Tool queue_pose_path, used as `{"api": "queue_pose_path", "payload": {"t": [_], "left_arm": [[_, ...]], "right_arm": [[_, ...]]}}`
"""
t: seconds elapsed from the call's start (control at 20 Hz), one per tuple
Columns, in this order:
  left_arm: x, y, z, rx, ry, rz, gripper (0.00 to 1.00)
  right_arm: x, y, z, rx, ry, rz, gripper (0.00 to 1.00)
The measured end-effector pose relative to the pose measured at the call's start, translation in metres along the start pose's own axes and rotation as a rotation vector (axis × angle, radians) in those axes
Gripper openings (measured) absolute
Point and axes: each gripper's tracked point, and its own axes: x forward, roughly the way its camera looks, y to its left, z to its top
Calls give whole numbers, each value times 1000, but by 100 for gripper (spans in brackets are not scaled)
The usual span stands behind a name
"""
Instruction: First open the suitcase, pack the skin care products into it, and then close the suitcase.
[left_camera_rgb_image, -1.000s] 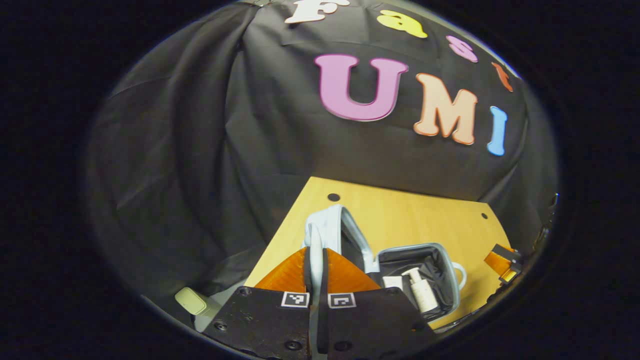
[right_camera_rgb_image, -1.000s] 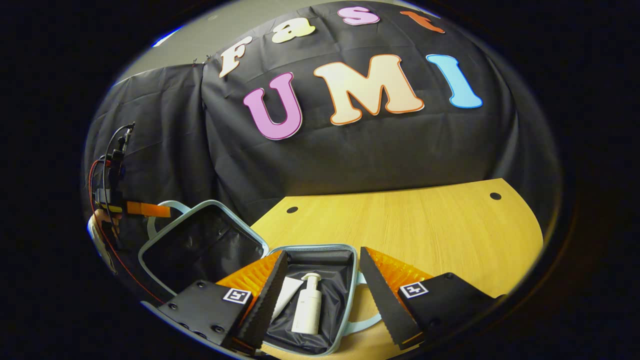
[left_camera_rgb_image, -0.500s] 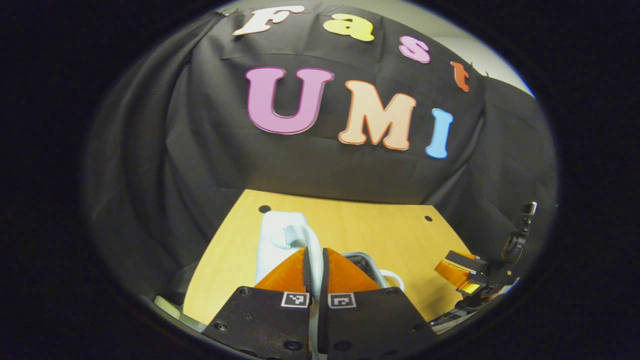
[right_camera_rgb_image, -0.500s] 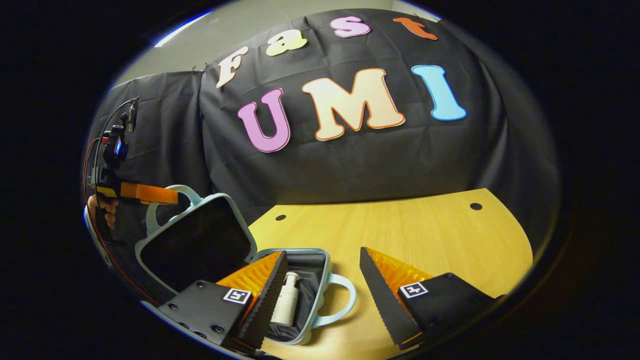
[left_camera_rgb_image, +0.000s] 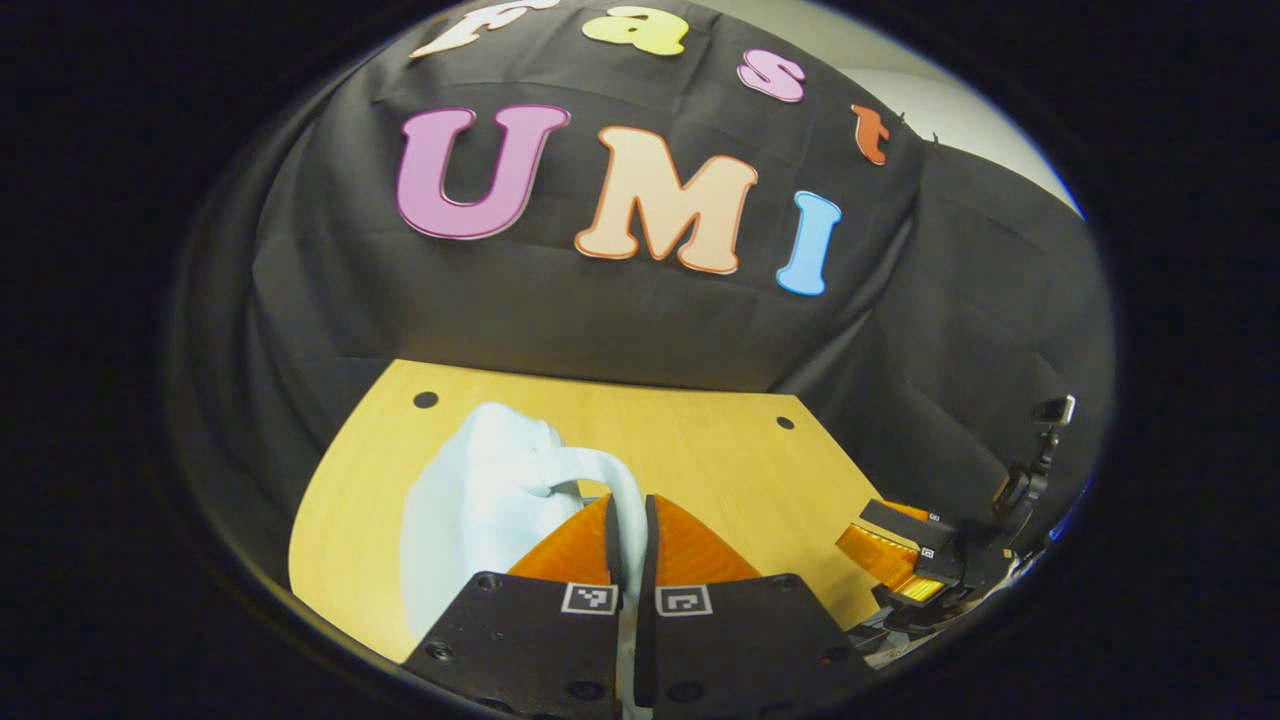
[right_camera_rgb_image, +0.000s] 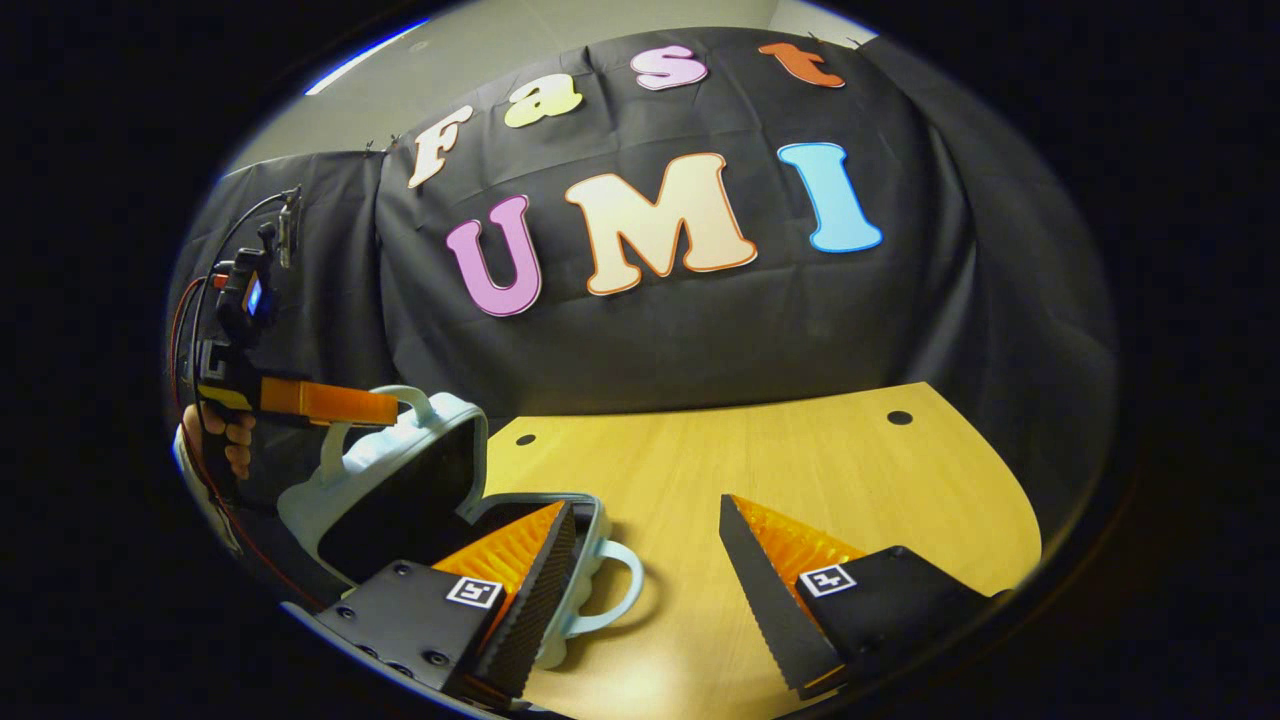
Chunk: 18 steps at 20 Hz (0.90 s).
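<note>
1. Right gripper view: suitcase (right_camera_rgb_image: 420, 480) lid lower than 0.5 s ago, half-shut, tilted over base on table (right_camera_rgb_image: 800, 470)
2. Left gripper (left_camera_rgb_image: 630, 520) clamped on lid handle (left_camera_rgb_image: 610, 480)
3. Right gripper (right_camera_rgb_image: 645, 560) fingers wide, holding nothing

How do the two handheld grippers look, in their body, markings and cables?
The left gripper and right gripper each have a black body with bolt heads and small square black-and-white markers. Seen from the right gripper view, the left gripper carries a black handle with red and black cables, held by a hand.

both views low, facing table (right_camera_rgb_image: 800, 450)
</note>
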Motion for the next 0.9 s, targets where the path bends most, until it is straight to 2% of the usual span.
{"api": "queue_pose_path", "payload": {"t": [0.55,0.85,0.9], "left_arm": [[68,-45,-66,70,151,-5,0],[88,-58,-104,90,232,-18,5],[89,-62,-111,89,240,-24,10]], "right_arm": [[-28,-68,0,11,2,-99,92],[-36,-88,-1,17,4,-128,92],[-36,-90,-2,17,4,-129,92]]}}
